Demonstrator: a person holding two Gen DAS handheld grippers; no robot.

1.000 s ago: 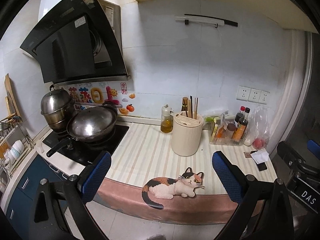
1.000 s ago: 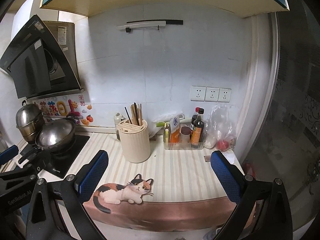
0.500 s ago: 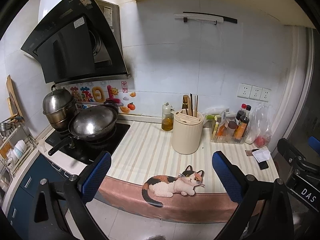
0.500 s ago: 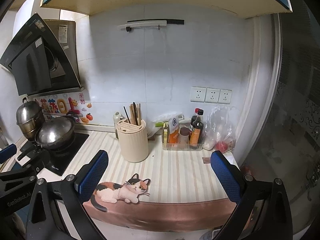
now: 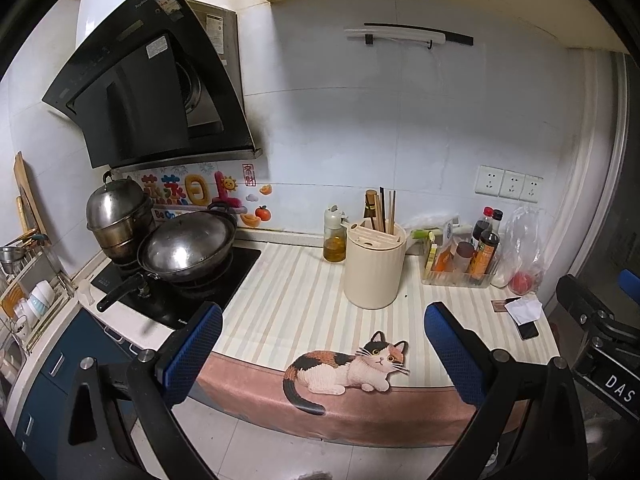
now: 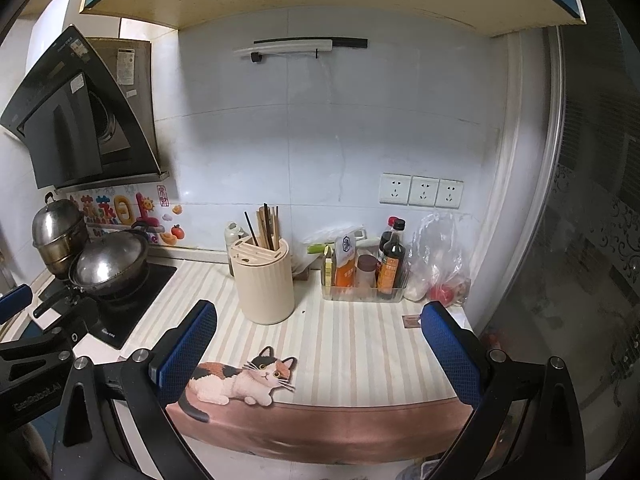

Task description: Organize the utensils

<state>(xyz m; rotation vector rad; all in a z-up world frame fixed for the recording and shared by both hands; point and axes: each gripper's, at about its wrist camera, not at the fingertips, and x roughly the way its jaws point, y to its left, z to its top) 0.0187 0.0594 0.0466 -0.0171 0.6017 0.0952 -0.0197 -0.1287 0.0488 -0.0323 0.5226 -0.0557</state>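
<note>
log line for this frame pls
phase: approach | left claw: open, empty | right claw: open, empty | utensil holder: upright on counter, untouched

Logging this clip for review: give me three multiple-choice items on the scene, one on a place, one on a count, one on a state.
1. Where does the cream utensil holder stand?
A. on the striped counter mat
B. on the stove
C. in the dish rack

2. How many wall sockets sit side by side?
A. one
B. three
C. five

3. How are the left gripper and right gripper?
A. both open, empty
B. both shut
C. one holding chopsticks

Answers: 1 A, striped mat lies under it; 2 B, three plates visible; 3 A, fingers wide apart, nothing between.
</note>
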